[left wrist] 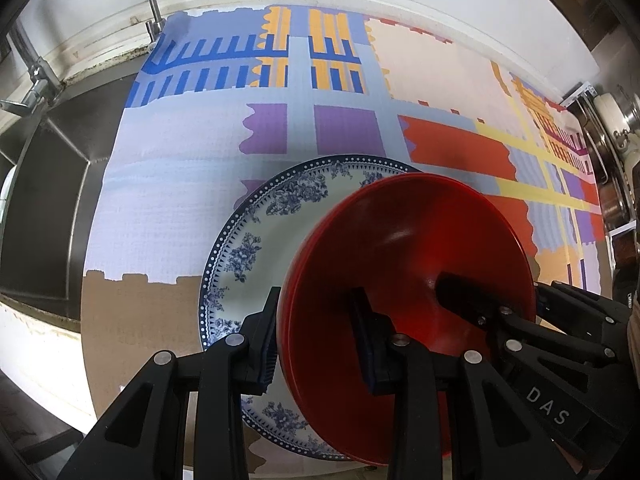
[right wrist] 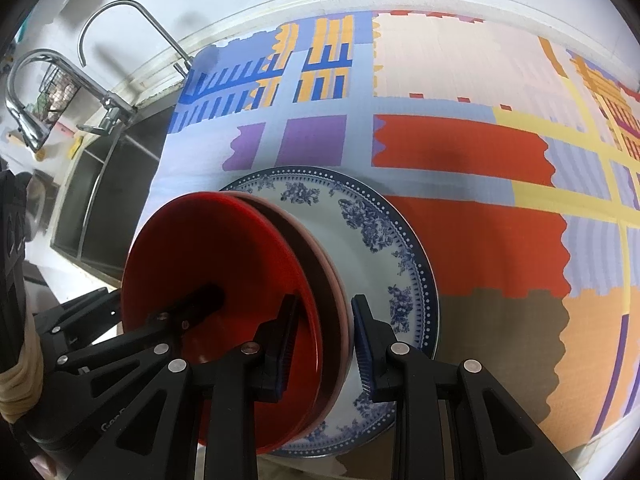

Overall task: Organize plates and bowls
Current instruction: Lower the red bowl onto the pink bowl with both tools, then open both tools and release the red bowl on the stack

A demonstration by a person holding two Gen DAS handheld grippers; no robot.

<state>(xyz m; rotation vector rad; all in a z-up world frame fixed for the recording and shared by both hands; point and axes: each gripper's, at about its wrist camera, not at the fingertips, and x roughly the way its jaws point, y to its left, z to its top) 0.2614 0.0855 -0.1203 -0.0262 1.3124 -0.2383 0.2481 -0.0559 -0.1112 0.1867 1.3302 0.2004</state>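
Two tools share one load: left tool [left wrist: 316, 340] and right tool [right wrist: 324, 340] each clamped on opposite rims of red bowl [left wrist: 404, 248], which looks nested in second, paler bowl [right wrist: 336, 280] (stack of two, likely). Bowls hang tilted low over blue-flowered plate [left wrist: 256, 240] on patterned cloth [left wrist: 168, 200] covering table beside sink [left wrist: 48, 200]. Step judged: setting bowls onto plate. Next: level stack, lower onto plate centre, free both grips together. Writing: "DAS" on tool body; nothing else legible.
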